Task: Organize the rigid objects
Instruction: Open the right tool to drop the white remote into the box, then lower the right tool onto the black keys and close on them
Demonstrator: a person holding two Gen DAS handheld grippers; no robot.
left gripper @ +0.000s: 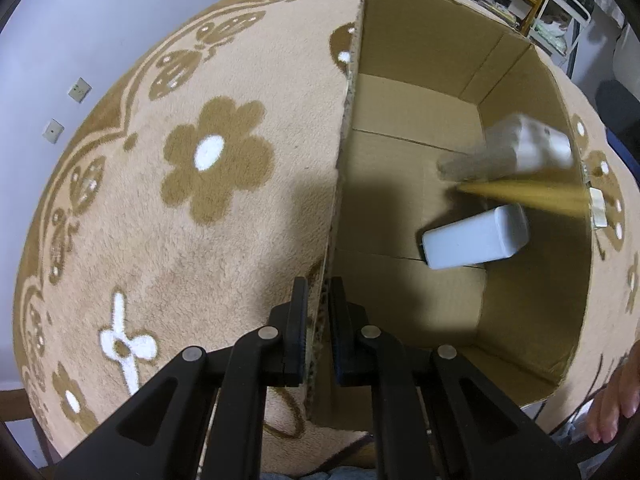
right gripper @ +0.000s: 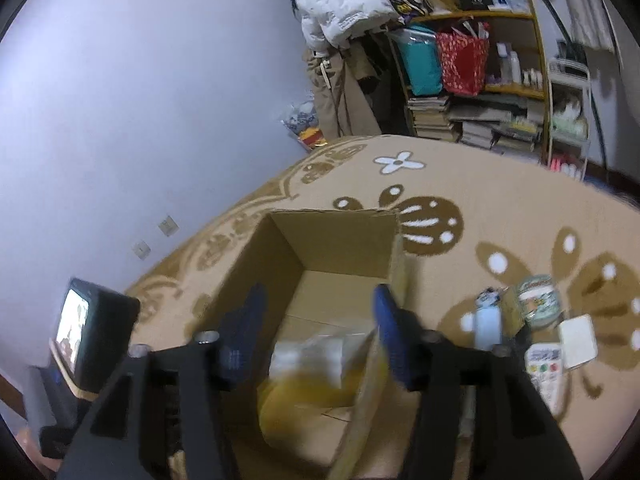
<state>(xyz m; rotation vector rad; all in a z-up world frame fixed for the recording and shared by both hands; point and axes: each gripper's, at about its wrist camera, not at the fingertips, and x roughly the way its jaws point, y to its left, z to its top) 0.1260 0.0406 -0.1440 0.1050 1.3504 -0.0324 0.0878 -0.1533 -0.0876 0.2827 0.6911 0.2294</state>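
An open cardboard box [left gripper: 420, 32] stands on a beige flowered carpet. My left gripper [left gripper: 319, 284] is shut on the box's near wall, one finger on each side of its edge. A white rectangular block [left gripper: 476, 240] lies on the box floor. Above it, a blurred white and yellow object [left gripper: 520, 148] is inside the box near the right wall. In the right wrist view my right gripper [right gripper: 319, 296] stands open above the box [right gripper: 332, 240], and the same blurred object [right gripper: 316, 364] is below its fingers with nothing pressing on it.
On the carpet right of the box lie a pale blue bottle [right gripper: 488, 324], a round tin [right gripper: 538, 300], a white flat piece [right gripper: 578, 340] and a remote [right gripper: 546, 372]. A dark device with a lit screen [right gripper: 92, 328] is at the left. Cluttered shelves [right gripper: 480, 92] stand behind.
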